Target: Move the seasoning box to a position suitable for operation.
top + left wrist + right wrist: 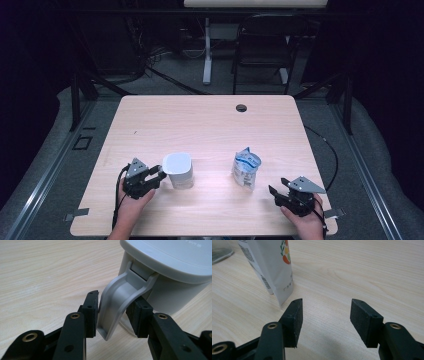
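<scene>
Two hands enter the high view from the bottom edge, each holding a set of tongs. Left tongs [159, 176] reach to the handle side of a white lidded jug [178, 170] standing on the light wood bench [210, 125] toward the near left. Right tongs [278, 192] sit spread near the bench's near right corner, close to but apart from a white and blue pouch [246, 169] that stands upright with its top open. A small dark grommet hole [241, 108] lies near the far edge, and a dark chair [262, 45] stands on the floor beyond.

Seen in the left gripper view, the left tongs [112, 311] pinch the jug's grey handle [117, 302] between both black pads, just below the jug [172, 272] and its lid.

Seen in the right gripper view, the right tongs [325, 320] stand wide apart over bare bench [362, 270], holding nothing. The pouch [274, 262] stands just beyond the left pad [295, 320], not touching it, with a barcode and a fruit print showing. A clear glass object [220, 250] shows at the upper left corner.
</scene>
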### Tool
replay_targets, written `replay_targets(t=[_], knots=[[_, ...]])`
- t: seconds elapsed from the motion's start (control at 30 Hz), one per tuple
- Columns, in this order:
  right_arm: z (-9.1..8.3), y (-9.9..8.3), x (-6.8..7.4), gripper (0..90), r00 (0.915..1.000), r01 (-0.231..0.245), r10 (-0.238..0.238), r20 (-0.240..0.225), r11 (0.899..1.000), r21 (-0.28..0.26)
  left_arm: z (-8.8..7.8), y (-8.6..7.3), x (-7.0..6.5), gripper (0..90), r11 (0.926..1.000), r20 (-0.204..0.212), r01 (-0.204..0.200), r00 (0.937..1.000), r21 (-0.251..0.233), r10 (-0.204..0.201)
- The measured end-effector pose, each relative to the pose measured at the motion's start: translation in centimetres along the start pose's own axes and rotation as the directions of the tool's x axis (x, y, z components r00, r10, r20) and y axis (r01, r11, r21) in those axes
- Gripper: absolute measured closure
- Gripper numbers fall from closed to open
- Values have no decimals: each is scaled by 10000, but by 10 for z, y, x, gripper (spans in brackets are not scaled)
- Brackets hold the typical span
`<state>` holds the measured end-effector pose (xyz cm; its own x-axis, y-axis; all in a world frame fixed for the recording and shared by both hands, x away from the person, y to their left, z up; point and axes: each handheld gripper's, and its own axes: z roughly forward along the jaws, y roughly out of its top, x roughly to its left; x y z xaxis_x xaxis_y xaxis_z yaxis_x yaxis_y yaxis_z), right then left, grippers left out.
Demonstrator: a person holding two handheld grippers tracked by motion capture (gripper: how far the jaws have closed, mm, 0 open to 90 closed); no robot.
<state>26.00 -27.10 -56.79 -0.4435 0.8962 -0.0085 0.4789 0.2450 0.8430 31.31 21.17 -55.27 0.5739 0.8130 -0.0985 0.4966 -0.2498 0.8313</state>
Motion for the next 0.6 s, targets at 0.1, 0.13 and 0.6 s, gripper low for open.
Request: replay_targets(t=[0.1, 0.13, 0.6], knots=[[0, 0, 0, 433, 10000, -29, 29, 7, 10000, 8, 0, -1, 1, 639, 10000, 58, 30, 10000, 25, -30], [0, 0, 0, 433, 10000, -34, 34, -2, 10000, 14, 1, -1, 1, 643, 10000, -11, 24, 10000, -69, -24], [4, -1, 1, 433, 9999, -111, 111, -75, 9999, 14, -1, -4, -2, 687, 9984, -134, -572, 9983, -44, 571]])
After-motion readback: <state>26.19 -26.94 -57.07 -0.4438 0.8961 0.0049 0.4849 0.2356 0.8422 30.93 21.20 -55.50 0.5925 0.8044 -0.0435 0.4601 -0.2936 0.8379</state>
